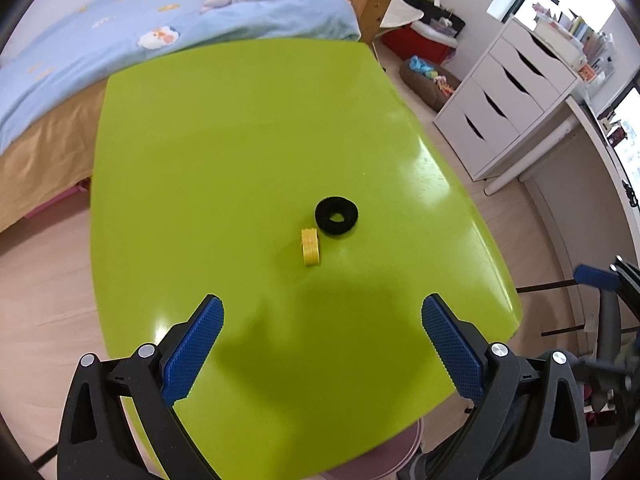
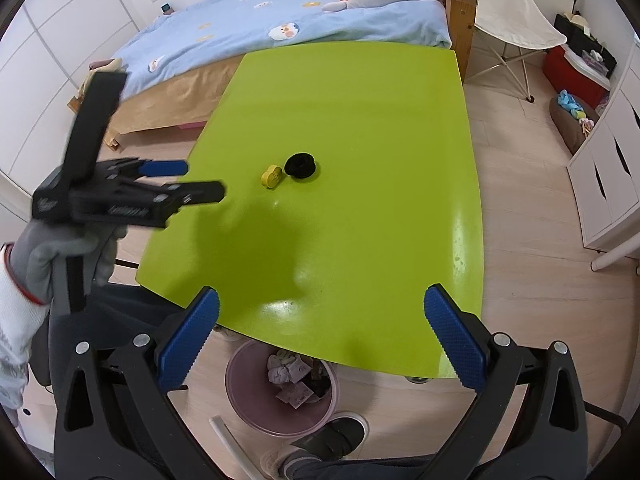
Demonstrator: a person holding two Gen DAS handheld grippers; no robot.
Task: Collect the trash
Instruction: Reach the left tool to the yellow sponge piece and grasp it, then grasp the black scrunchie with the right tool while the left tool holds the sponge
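Trash on green table (image 1: 240, 140), yellow piece (image 1: 310, 246) just beside black ring (image 1: 336, 216), left gripper (image 1: 322, 322) fingers spread wide above near edge, right gripper (image 2: 322, 314) likewise wide, pink bin (image 2: 280, 388) holding scraps below.

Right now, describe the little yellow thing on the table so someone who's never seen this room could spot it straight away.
Start at the lime-green table beside the bed. Two small things lie close together near its middle. The yellow piece is the blocky, ridged one, nearly the table's colour, beside a fuzzy black ring with a hole through it.
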